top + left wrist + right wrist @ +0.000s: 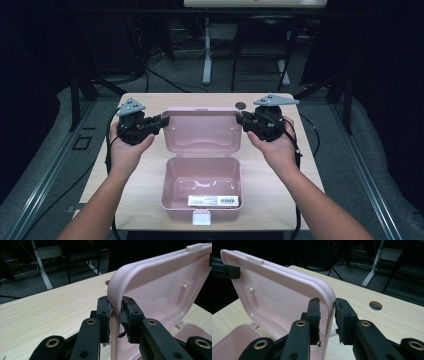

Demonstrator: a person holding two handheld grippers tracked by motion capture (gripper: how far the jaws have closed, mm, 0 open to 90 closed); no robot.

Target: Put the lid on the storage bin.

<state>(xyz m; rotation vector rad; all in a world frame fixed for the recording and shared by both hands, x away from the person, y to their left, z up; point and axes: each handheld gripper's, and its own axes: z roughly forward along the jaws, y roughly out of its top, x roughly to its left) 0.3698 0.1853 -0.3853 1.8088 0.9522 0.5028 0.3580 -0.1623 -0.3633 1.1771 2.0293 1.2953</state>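
At the left side of the table [140, 200], the left gripper [161, 120] straddles the left edge of the pink box's raised lid [202, 131]; in the left gripper view its jaws stand narrowly apart, one pad [108, 315] right against the rim and the other [125, 315] with a sliver of gap, so the lid edge sits between them rather than being firmly pinched. Mid-table, the pink plastic box [202, 189] lies open, its lid standing upright on the rear hinge, a white label inside the tub and a small front latch [202, 217] facing the person. Over on the right, the right gripper [242, 120] brackets the lid's right edge the same way, jaws narrow, with a visible gap on the outer side. I judge the box light, thin-walled, stiff yet slightly flexible, and smooth enough to slip; the rolled rim at both side edges looks like the best hold, taken evenly so the hinge is not twisted
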